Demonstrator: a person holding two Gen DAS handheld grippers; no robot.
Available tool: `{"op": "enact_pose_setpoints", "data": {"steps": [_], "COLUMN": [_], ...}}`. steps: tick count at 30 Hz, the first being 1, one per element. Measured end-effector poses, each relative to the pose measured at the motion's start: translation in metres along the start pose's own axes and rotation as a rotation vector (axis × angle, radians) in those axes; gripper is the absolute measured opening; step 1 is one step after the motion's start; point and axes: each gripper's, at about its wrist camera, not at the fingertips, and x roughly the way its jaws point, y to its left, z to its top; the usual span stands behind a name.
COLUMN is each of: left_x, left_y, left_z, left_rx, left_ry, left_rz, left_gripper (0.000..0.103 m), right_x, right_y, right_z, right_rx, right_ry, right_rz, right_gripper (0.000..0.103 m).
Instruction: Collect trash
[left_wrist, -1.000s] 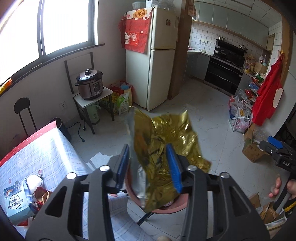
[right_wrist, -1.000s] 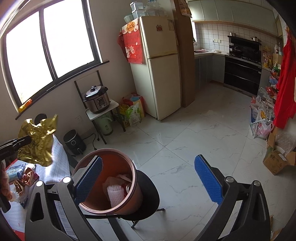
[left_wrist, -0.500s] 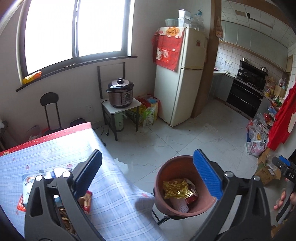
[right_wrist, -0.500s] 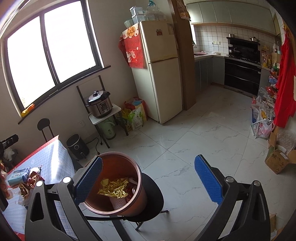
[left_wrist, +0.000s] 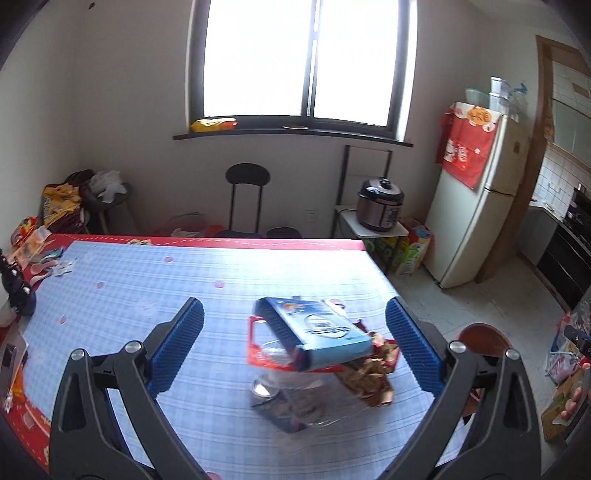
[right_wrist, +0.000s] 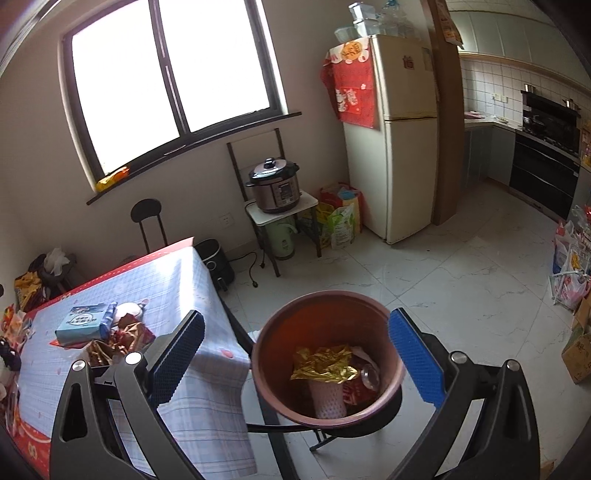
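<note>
My left gripper (left_wrist: 295, 343) is open and empty above the table (left_wrist: 147, 295), facing a trash pile: a light blue box (left_wrist: 317, 334) on a red-edged clear wrapper (left_wrist: 266, 354), brown crumpled wrappers (left_wrist: 369, 376) and clear plastic (left_wrist: 299, 406). My right gripper (right_wrist: 295, 347) is open and empty, over the brown bin (right_wrist: 325, 325) on a black stool. The bin holds a gold foil wrapper (right_wrist: 325, 363), a white mesh cup (right_wrist: 328, 400) and red scraps. The same pile shows in the right wrist view, with the blue box (right_wrist: 83, 321).
A black chair (left_wrist: 245, 195) stands behind the table. A pressure cooker (right_wrist: 273, 184) sits on a small stand by the fridge (right_wrist: 399, 140). Small items lie along the table's left edge (left_wrist: 22, 266). Bags and boxes line the right floor (right_wrist: 572, 273). The bin rim shows past the table (left_wrist: 480, 332).
The left gripper opened and dropped the gold foil wrapper into the bin, then swung left to face the trash pile on the table. The right gripper stayed open and drifted slightly.
</note>
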Motion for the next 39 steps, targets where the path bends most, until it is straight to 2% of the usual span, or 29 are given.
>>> {"op": "enact_pose_setpoints", "data": {"steps": [5,12,17,20,23,25,29,33,39], "left_x": [-0.020,-0.030,-0.026,-0.022,-0.017,-0.016,-0.012,-0.011,-0.004], "left_y": [0.098,0.212,0.262,0.282,0.295,0.302,0.313,0.321,0.329], "left_z": [-0.015,-0.051,-0.073,-0.081,-0.087,-0.092,-0.099,-0.106,-0.110], "left_rx": [-0.094,-0.220,-0.240,-0.255,-0.278,-0.291,-0.305,-0.306,-0.333], "left_ry": [-0.010,0.005,0.026,0.029,0.034,0.036,0.046,0.055,0.071], "left_rz": [0.096,0.167,0.187,0.173,0.157,0.146,0.130,0.127,0.116], "left_gripper": [0.097,0.097,0.097,0.097,0.097,0.097,0.097,0.097,0.097], "right_x": [0.011,0.033,0.063,0.087,0.116,0.138,0.177,0.200,0.220], "right_y": [0.095,0.228,0.316,0.367,0.414,0.437,0.460,0.468,0.471], "right_z": [-0.003,-0.017,-0.027,-0.030,-0.038,-0.043,-0.051,-0.055,-0.066], "right_rx": [-0.109,-0.295,-0.401,-0.481,-0.565,-0.617,-0.670,-0.694,-0.740], "right_ry": [0.023,0.086,0.144,0.184,0.240,0.290,0.388,0.469,0.550], "right_rz": [0.070,0.173,0.235,0.245,0.214,0.193,0.146,0.118,0.025], "right_gripper": [0.098,0.098,0.098,0.098,0.098,0.095,0.080,0.076,0.075]}}
